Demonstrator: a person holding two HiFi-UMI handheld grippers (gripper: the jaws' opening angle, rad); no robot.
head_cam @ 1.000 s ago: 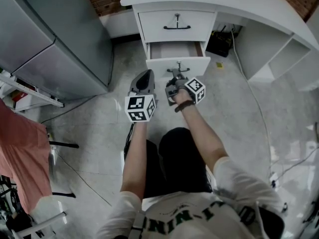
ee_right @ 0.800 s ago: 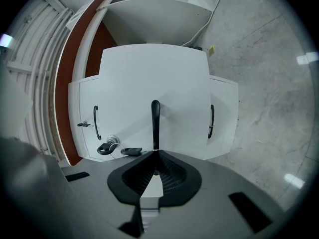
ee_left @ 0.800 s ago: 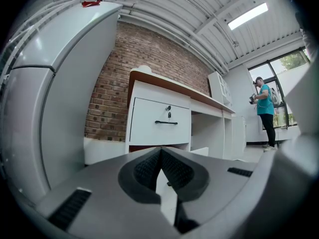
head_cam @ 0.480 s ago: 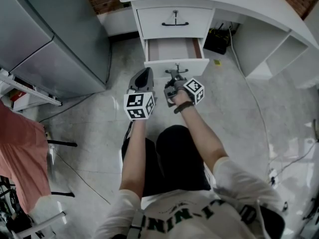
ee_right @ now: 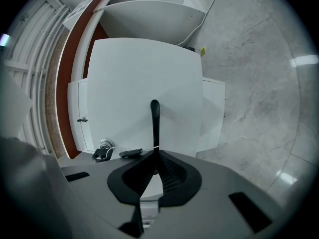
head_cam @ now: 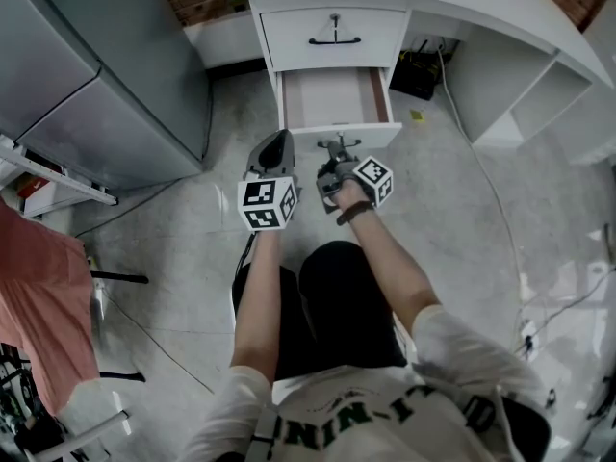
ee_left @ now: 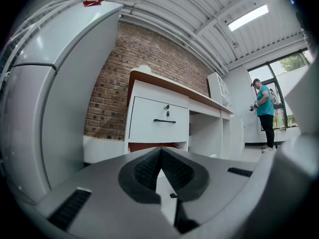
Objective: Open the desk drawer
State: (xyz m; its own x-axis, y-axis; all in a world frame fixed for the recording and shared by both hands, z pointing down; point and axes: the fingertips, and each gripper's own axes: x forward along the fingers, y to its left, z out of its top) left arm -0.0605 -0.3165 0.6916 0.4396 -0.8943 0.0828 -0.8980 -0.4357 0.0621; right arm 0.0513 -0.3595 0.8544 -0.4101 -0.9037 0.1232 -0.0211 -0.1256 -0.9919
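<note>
Two drawers sit in the white bench [head_cam: 472, 3]. The upper drawer [head_cam: 334, 38] is closed. The lower drawer [head_cam: 332, 99] stands pulled well out towards us, and the head view looks down into its bare inside.

Our right gripper [head_cam: 337, 152] points at the lower drawer's front. Its fingers [ee_right: 169, 176] are almost closed, pinching the thin black handle [ee_right: 155, 123], which rises from between the pads in the right gripper view. A key [ee_right: 102, 152] sits in a lock just beside the handle.

Our left gripper [head_cam: 280, 142] hovers just beside the right one, on its left, in front of the lower drawer and touching nothing. Its fingers [ee_left: 147, 171] are pressed together with nothing between them.

A grey fridge [head_cam: 96, 75] stands left of the bench.
</note>
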